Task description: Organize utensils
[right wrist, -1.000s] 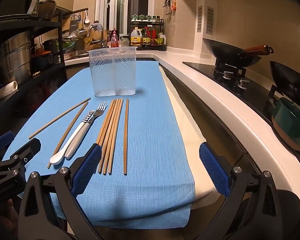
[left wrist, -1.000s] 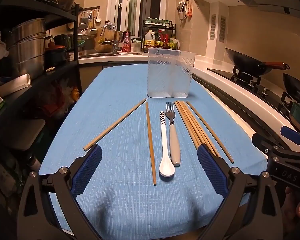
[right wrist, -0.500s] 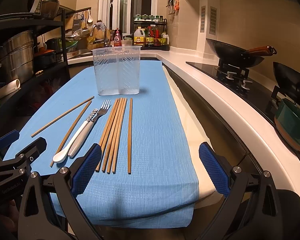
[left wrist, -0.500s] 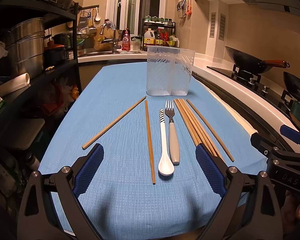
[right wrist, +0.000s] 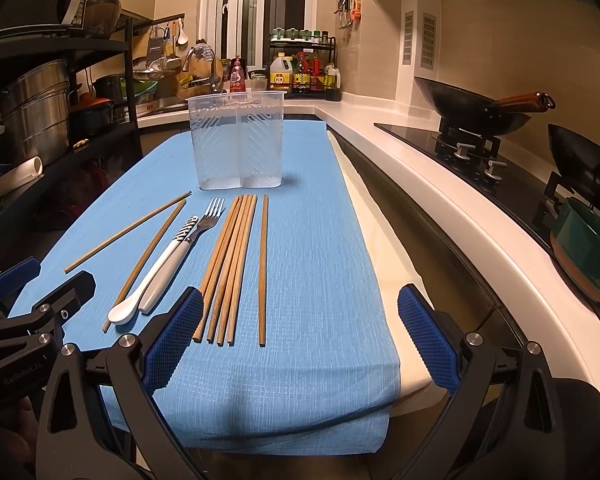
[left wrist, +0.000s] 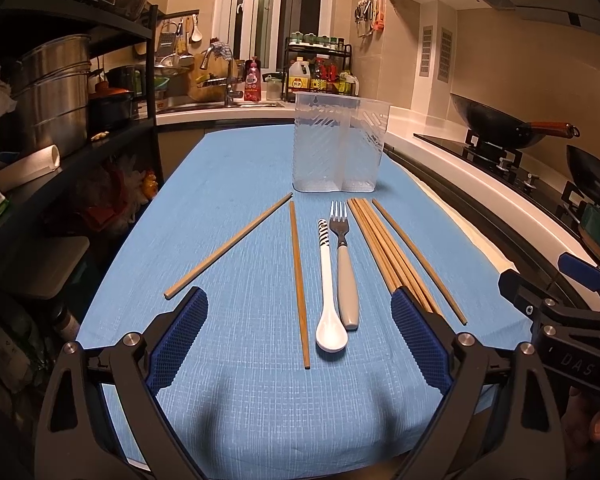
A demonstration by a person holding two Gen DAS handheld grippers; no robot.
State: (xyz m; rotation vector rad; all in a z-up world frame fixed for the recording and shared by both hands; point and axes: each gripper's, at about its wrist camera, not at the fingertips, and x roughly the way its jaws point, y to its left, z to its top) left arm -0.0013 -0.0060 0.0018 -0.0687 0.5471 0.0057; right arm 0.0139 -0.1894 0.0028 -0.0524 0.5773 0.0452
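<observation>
A clear two-compartment plastic holder [left wrist: 340,146] [right wrist: 238,140] stands empty at the far end of a blue cloth [left wrist: 240,184]. In front of it lie a white spoon [left wrist: 327,292] [right wrist: 156,272], a grey-handled fork [left wrist: 345,268] [right wrist: 204,222], a bundle of wooden chopsticks [left wrist: 384,248] [right wrist: 230,264] and loose single chopsticks [left wrist: 228,246] [left wrist: 299,280] [right wrist: 263,268]. My left gripper [left wrist: 300,336] is open and empty above the near end of the spoon. My right gripper [right wrist: 300,340] is open and empty near the chopsticks' near ends.
A black shelf rack with steel pots [left wrist: 48,92] stands on the left. A white counter with a hob and wok [right wrist: 476,114] runs along the right, with a green pot [right wrist: 588,248]. A sink and bottles [left wrist: 252,84] are at the back.
Both grippers have eased slightly forward toward the utensils. Nothing on the cloth has moved.
</observation>
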